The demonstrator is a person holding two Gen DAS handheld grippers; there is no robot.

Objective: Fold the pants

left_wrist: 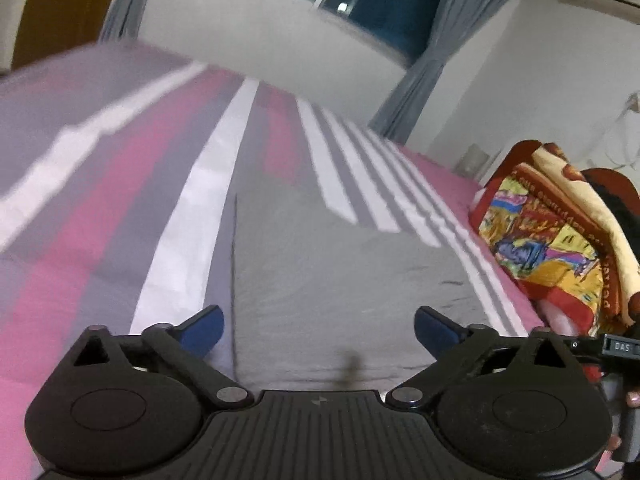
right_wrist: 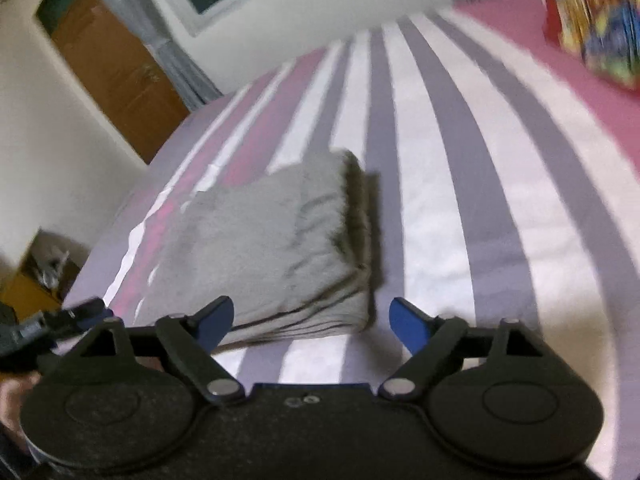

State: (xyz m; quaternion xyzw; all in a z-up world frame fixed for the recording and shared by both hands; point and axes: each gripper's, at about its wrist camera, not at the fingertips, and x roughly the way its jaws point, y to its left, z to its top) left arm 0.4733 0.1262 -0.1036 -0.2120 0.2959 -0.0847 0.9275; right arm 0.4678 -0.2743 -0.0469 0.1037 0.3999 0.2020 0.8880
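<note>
The grey pants (right_wrist: pixel 272 252) lie folded into a thick stacked bundle on the striped bed sheet (right_wrist: pixel 440 200). In the left wrist view the pants (left_wrist: pixel 340 272) spread flat just ahead of my fingers. My left gripper (left_wrist: pixel 319 330) is open and empty, hovering right over the near edge of the pants. My right gripper (right_wrist: pixel 311 322) is open and empty, just short of the bundle's near right corner, with the layered edges between its blue fingers (right_wrist: pixel 218 320).
The bed sheet (left_wrist: pixel 120 200) has pink, white and grey stripes. A colourful folded blanket (left_wrist: pixel 560 236) lies at the right of the bed, also in the right wrist view (right_wrist: pixel 592 16). A wall, window and curtains stand behind; a brown door (right_wrist: pixel 116 72) is at left.
</note>
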